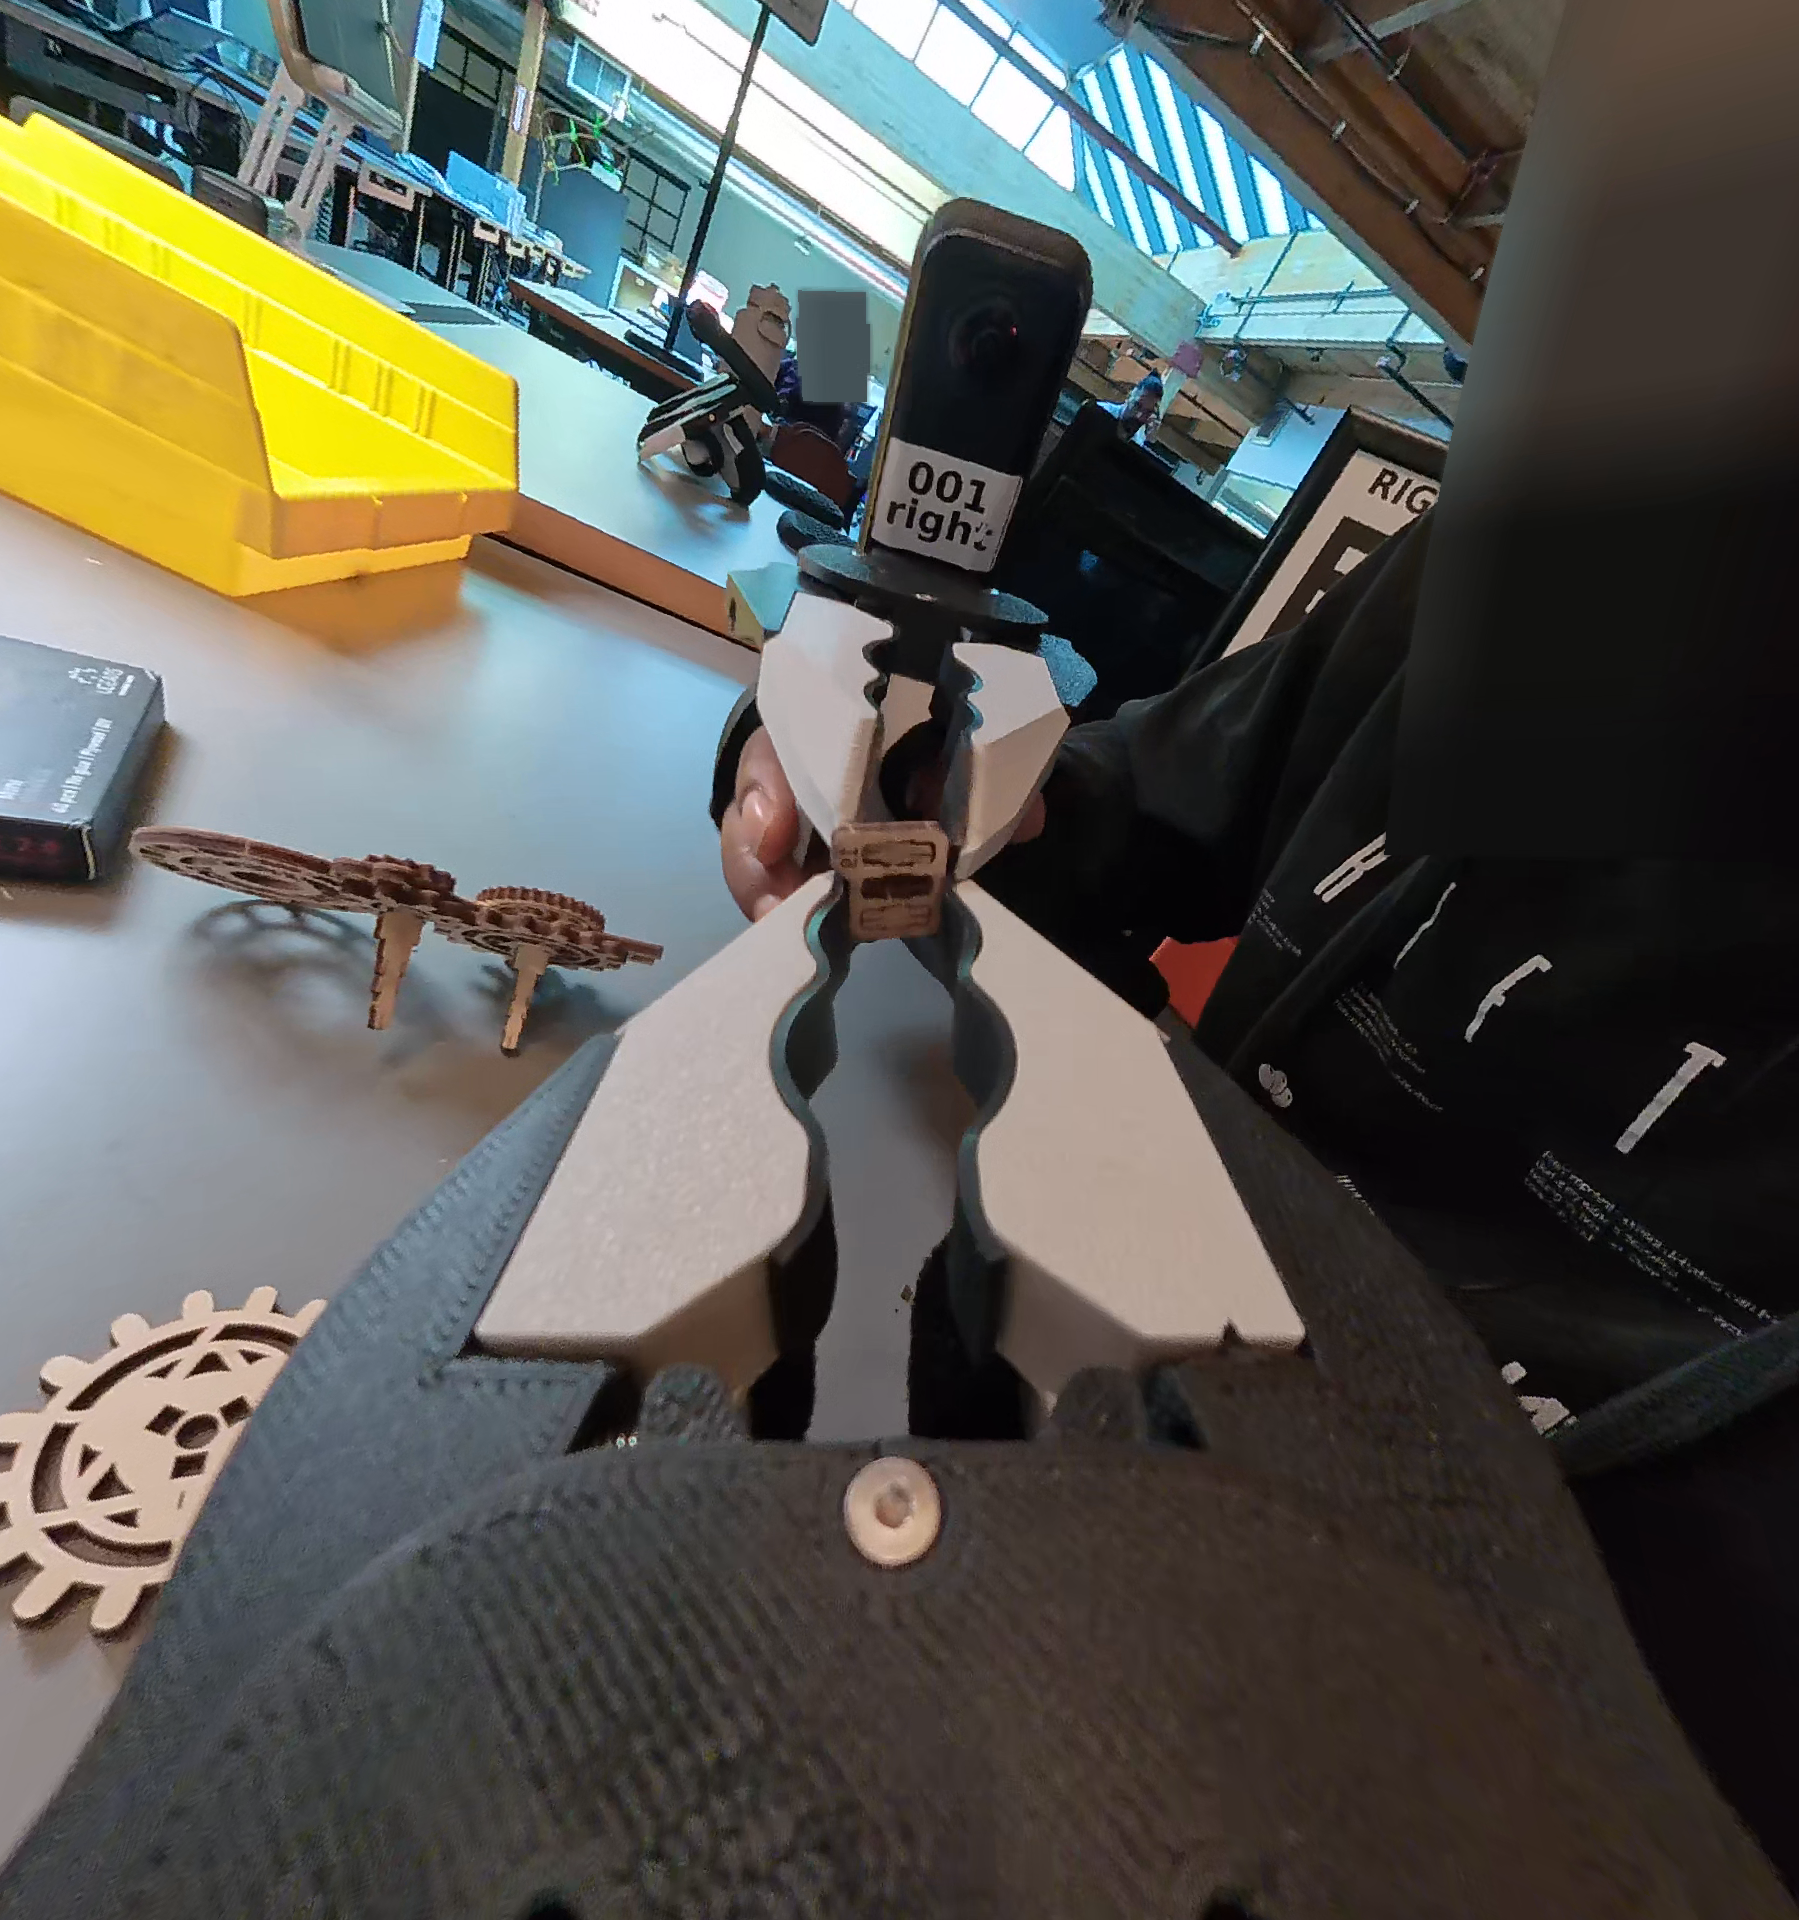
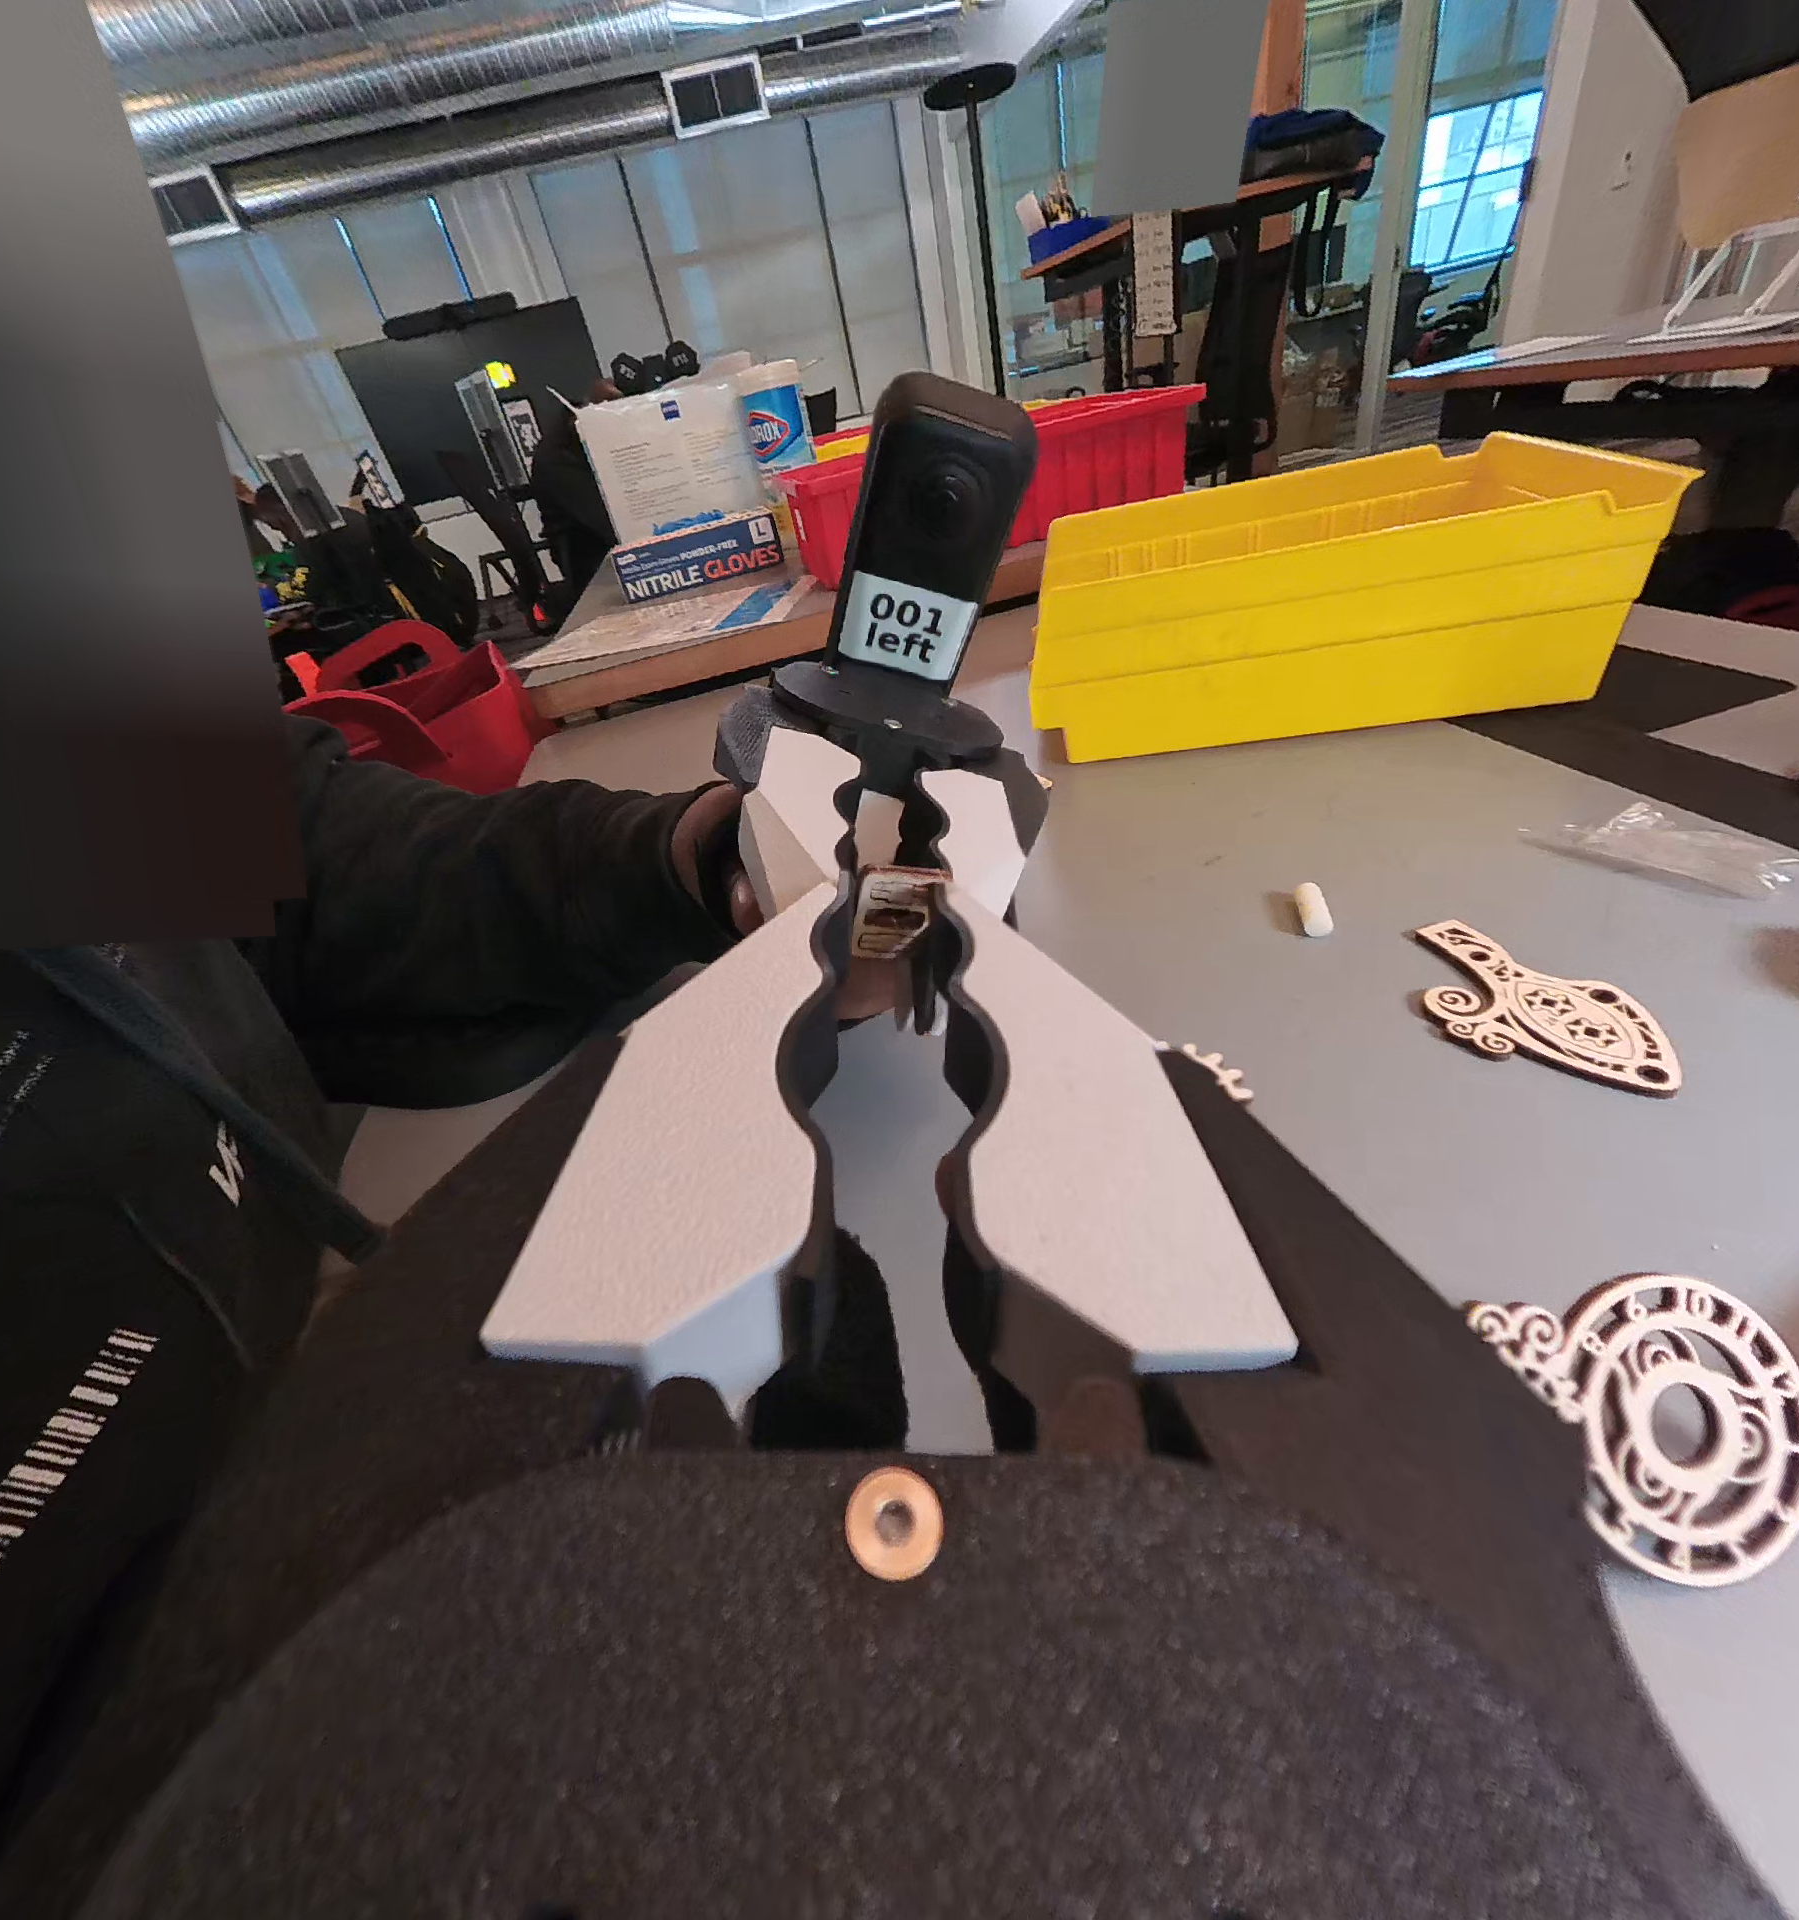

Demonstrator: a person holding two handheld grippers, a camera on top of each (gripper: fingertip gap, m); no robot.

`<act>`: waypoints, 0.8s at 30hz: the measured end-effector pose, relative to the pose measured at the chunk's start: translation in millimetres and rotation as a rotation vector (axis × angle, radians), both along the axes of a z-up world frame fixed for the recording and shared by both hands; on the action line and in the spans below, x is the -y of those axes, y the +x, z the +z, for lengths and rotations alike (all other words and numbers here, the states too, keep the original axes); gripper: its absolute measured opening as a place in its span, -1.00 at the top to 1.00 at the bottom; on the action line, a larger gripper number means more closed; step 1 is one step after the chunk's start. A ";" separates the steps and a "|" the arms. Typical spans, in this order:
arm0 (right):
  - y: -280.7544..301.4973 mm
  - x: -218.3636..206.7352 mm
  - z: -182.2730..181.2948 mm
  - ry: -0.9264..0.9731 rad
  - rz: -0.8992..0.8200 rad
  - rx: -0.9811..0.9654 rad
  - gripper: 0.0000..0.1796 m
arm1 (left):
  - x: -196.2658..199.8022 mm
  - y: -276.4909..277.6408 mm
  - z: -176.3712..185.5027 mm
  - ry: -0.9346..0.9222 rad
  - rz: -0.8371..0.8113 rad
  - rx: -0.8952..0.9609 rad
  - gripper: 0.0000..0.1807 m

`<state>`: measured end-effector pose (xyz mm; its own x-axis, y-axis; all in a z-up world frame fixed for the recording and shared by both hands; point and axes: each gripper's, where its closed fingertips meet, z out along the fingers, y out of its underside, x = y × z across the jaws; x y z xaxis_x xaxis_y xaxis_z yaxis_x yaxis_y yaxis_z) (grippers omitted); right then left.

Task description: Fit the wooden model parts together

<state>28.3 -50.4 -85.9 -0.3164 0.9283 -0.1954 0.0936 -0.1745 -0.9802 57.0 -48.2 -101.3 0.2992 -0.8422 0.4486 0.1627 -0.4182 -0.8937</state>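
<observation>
Both grippers meet tip to tip above the table (image 1: pixel 375 675), w/ one small wooden piece (image 1: pixel 892 881) caught between them. Left gripper (image 1: pixel 890 914) pinches its lower end, right gripper (image 1: pixel 900 836) pinches the upper end, both sets of jaws pressed onto it. Piece sits straight ahead of each claw, right at the fingertips; long axis approx. in line w/ the fingers, so any pull or twist runs along that line. Neither claw nearer, both touching it. Looks like a short pale laser-cut tab, slotted cut-outs, scorched edges. Gear assembly (image 1: pixel 386 899) on pegs lies well left of the left claw; loose gear (image 1: pixel 136 1455) near its base
</observation>
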 end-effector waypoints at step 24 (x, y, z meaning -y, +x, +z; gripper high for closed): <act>1.3 0.4 8.4 -0.059 0.049 -0.068 0.84 | 4.0 1.1 8.4 0.007 -0.031 0.069 0.84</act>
<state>29.6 -50.7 -77.5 -0.3751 0.8991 -0.2256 0.0374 -0.2285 -0.9728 58.0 -52.2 -92.9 0.2415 -0.8536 0.4615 0.2107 -0.4181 -0.8836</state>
